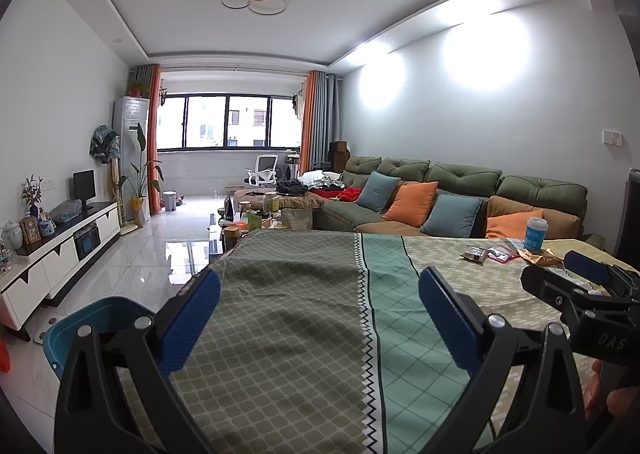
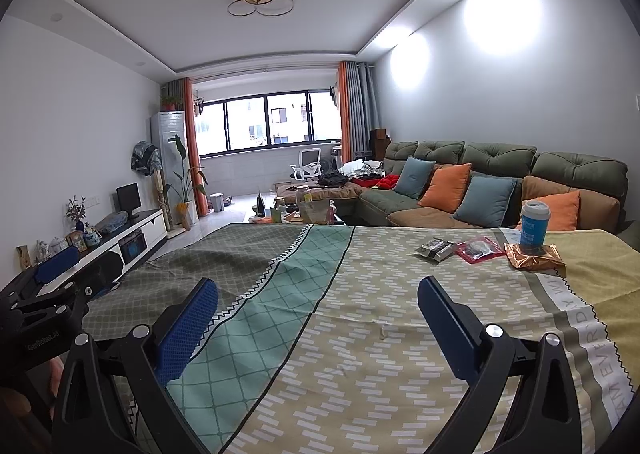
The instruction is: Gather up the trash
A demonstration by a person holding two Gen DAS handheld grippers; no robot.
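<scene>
Wrappers lie far right on my cloth-covered counter (image 2: pixel 360 334): grey packet (image 2: pixel 436 249), red packet (image 2: pixel 480 250), gold wrapper (image 2: pixel 534 260) under a blue cup (image 2: pixel 534 223). My left claw (image 1: pixel 319 314) and right claw (image 2: pixel 318 328) hover wide open, empty. Blue bin (image 1: pixel 100 318) sits left.

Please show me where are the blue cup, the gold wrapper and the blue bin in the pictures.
Blue cup (image 2: pixel 534 223): right wrist view, on its blue label.
Gold wrapper (image 2: pixel 538 260): right wrist view, on its crumpled foil below the cup.
Blue bin (image 1: pixel 86 328): left wrist view, on its rim, beside the table.
</scene>
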